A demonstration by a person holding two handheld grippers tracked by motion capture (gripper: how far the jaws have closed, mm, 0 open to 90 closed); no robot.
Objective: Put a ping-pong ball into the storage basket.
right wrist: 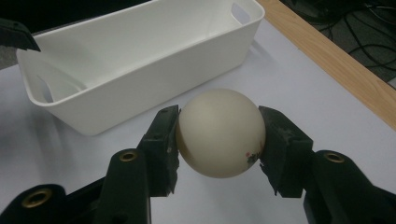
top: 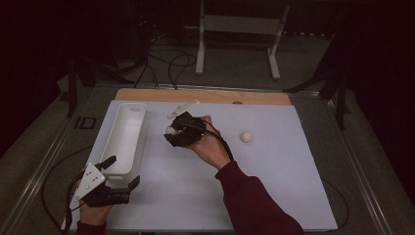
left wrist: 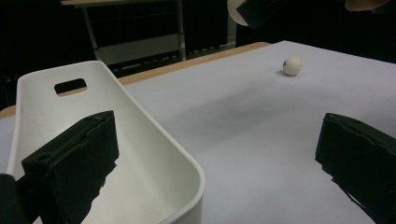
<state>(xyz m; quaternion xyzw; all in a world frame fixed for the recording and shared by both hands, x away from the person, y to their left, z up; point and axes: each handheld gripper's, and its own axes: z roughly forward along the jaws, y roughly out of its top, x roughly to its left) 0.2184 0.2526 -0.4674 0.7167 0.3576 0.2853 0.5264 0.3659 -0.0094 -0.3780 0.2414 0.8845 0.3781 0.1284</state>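
Observation:
My right gripper (top: 171,131) is shut on a cream ball (right wrist: 220,133), which its two black pads clamp from both sides above the white mat, right of the bin. A second cream ball (top: 245,136) lies on the mat (top: 274,196) to the right of that hand; the left gripper view has it far off (left wrist: 292,66). A long white plastic bin (top: 125,137) with handle slots stands at the mat's left side. My left gripper (top: 120,171) is open at the bin's near end, one jaw over the inside of the bin (left wrist: 140,140), the other outside above the mat.
A wooden table edge (top: 205,95) runs along the back of the mat. Beyond it are a dark floor with cables (top: 166,63) and a white metal frame (top: 235,29). Bare mat lies between the bin and the loose ball and along the front.

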